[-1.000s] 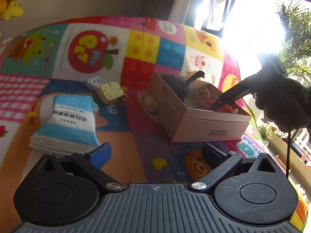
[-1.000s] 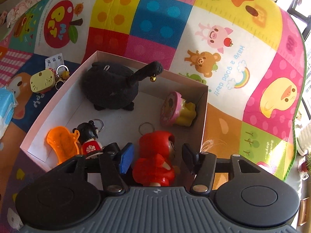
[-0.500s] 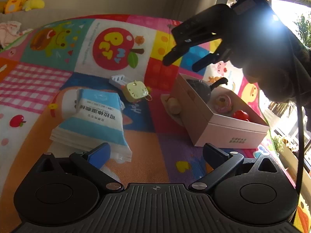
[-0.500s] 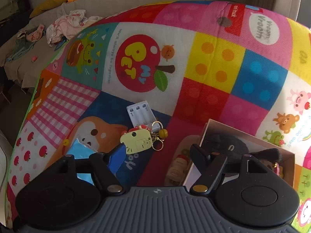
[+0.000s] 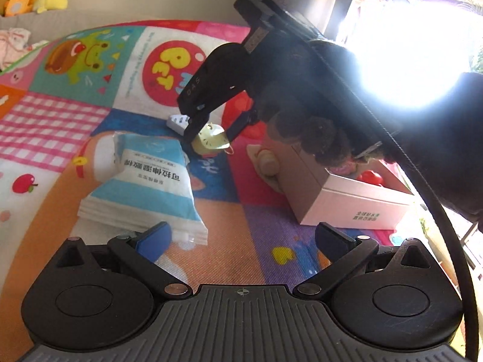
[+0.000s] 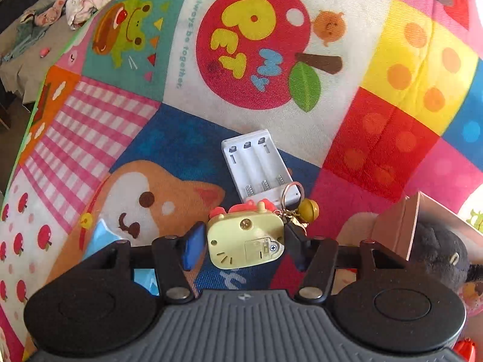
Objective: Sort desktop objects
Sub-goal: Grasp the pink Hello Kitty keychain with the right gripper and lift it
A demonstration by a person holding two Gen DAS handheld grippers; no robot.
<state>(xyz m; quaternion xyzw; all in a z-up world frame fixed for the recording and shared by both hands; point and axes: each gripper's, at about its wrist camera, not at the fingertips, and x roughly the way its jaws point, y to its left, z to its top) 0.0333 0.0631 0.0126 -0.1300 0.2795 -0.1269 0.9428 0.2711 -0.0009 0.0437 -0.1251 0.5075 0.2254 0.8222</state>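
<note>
Where pressed, right gripper (image 6: pixel 241 246) on keychain (image 6: pixel 246 242)

A pale yellow keychain toy (image 6: pixel 246 242) with red trim lies back-up on the play mat (image 6: pixel 169 138), its screwed battery cover showing. Its key ring and small brass bell (image 6: pixel 309 206) rest against a white battery holder (image 6: pixel 259 166), empty and open side up, just beyond the toy.

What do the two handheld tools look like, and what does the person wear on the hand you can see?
Both tools, left tool and right tool, have a ribbed grey base, black round-hubbed linkages, and one blue and one black finger pad. The right carries white lettering and a black cable. A dark fuzzy glove covers the hand.
</note>
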